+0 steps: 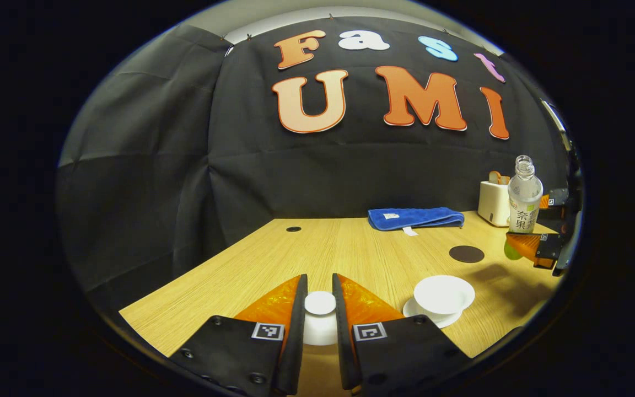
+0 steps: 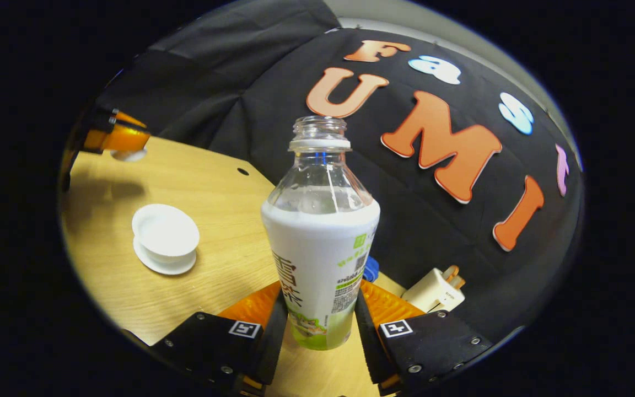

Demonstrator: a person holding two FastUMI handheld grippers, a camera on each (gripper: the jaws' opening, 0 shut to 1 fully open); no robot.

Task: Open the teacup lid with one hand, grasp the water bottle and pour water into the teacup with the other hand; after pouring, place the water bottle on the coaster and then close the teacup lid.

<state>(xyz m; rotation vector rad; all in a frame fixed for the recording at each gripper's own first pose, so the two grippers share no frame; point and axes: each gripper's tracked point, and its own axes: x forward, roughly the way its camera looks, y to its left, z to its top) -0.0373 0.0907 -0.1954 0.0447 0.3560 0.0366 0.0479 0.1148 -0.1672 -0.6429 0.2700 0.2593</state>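
My left gripper [image 1: 319, 288] is shut on the knob of the white teacup lid [image 1: 320, 322] and holds it off the table, left of the cup. The white teacup [image 1: 443, 295] stands uncovered on its saucer [image 1: 437, 320]. Beyond it lies the dark round coaster [image 1: 466, 254]. My right gripper [image 2: 320, 300] is shut on the lower body of the uncapped water bottle [image 2: 320, 237], upright and raised above the table. The left gripper view has the bottle [image 1: 524, 198] at far right in the right gripper [image 1: 532, 245]. In the right gripper view the teacup [image 2: 166, 231] sits left, the left gripper [image 2: 119, 140] beyond it.
A folded blue towel [image 1: 415, 218] lies at the back of the wooden table [image 1: 350, 248]. A white box [image 1: 494, 204] stands at the back right corner. A small dark hole [image 1: 294, 229] marks the tabletop at back left. Black cloth walls close in the table.
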